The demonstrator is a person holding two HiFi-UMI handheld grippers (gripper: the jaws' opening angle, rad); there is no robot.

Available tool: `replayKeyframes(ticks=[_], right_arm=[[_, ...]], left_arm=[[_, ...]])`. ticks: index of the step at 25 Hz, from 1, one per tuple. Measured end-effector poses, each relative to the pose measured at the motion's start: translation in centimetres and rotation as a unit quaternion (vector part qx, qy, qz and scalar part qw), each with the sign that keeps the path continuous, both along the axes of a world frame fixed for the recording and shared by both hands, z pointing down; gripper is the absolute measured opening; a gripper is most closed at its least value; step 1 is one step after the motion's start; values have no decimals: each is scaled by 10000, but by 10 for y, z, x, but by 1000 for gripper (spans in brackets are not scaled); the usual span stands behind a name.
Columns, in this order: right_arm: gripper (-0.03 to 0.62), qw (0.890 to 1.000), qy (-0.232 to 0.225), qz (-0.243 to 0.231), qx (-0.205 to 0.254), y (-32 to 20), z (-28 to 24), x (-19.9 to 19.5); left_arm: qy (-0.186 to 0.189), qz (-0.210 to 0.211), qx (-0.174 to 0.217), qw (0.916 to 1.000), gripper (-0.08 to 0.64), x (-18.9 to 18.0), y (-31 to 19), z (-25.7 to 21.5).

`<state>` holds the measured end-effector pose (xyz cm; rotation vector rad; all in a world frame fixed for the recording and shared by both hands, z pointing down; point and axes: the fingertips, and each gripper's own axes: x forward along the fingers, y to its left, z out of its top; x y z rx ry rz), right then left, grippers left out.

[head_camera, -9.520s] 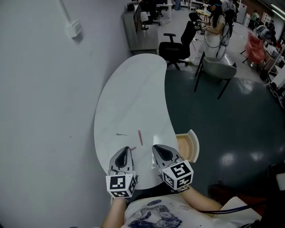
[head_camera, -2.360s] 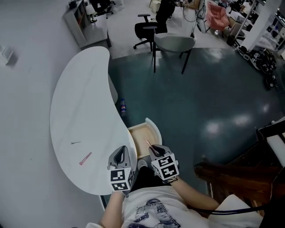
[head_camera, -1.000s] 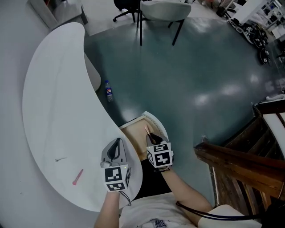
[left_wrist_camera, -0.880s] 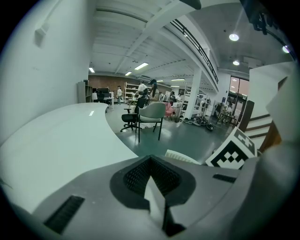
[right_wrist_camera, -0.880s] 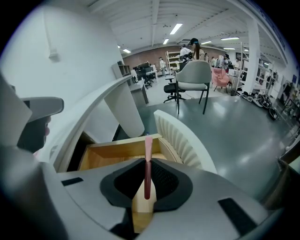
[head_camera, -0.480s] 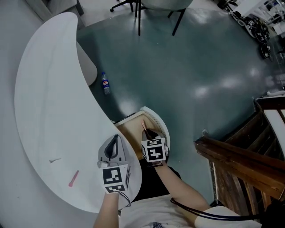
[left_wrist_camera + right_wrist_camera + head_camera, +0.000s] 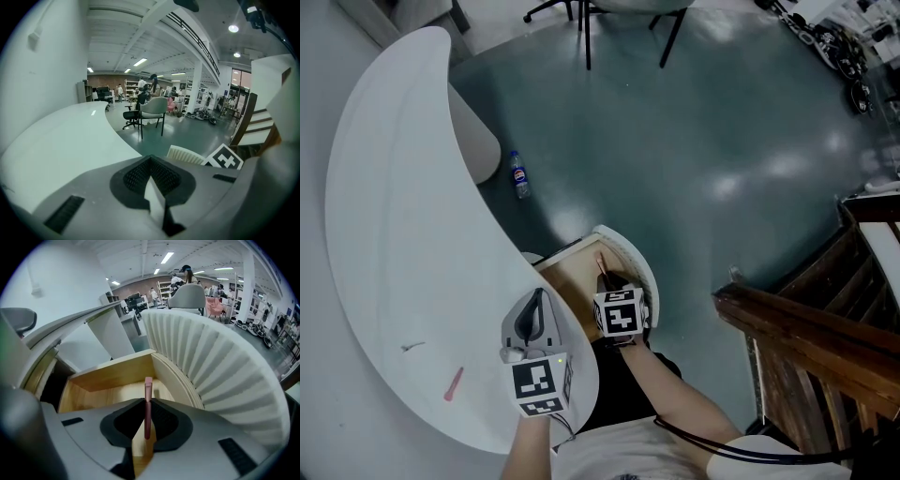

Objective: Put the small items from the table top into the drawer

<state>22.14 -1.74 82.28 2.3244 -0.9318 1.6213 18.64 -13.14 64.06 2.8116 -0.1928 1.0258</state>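
1. Roughly a third in, by my read: right claw (image 7: 146, 417) is clenched on a pink stick (image 7: 148, 397). It pinches the stick low on the shaft, and the free end pokes out past the tips.
2. Stick is not released yet. It hangs over the open drawer (image 7: 110, 375), tip aimed at the wooden floor inside.
3. Head view agrees: the right claw sits over the drawer, which is pulled out from under the counter (image 7: 384, 216) edge.
4. Left claw (image 7: 151, 185) is closed on nothing, pads together, over the counter edge just beside the drawer.
5. Left to fetch: a second stick (image 7: 452, 383) and a thin dark sliver (image 7: 412, 346). Both lie on the counter, near each other and well apart from the drawer (sliver too small to identify).
6. My count: none stowed for sure, one about to go in, two to collect.
7. Bottle (image 7: 517, 175) lies on the floor by the counter base. It is not on the counter, so I'd leave it out of the job.
8. Drawer contents: bare wood wherever I can see, with no item lying in it. The near part is hidden behind the claw body, so I can't rule that bit out.
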Motion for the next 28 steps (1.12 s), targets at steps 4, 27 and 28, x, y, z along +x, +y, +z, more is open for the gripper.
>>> replayKeyframes(ticks=[4,27,28], right_arm=[[58,9998,-85,179,-46,-2,5,4],[58,9990,-249,149,-347,-15,53,14],[58,9989,-258,125,-366,-15,54,13]], left_arm=[[-11,-3,11,10000,23,0,1,0],[-54,159,66,9998,23,1,3,0],[-49,162,62,9998,23,1,3,0]])
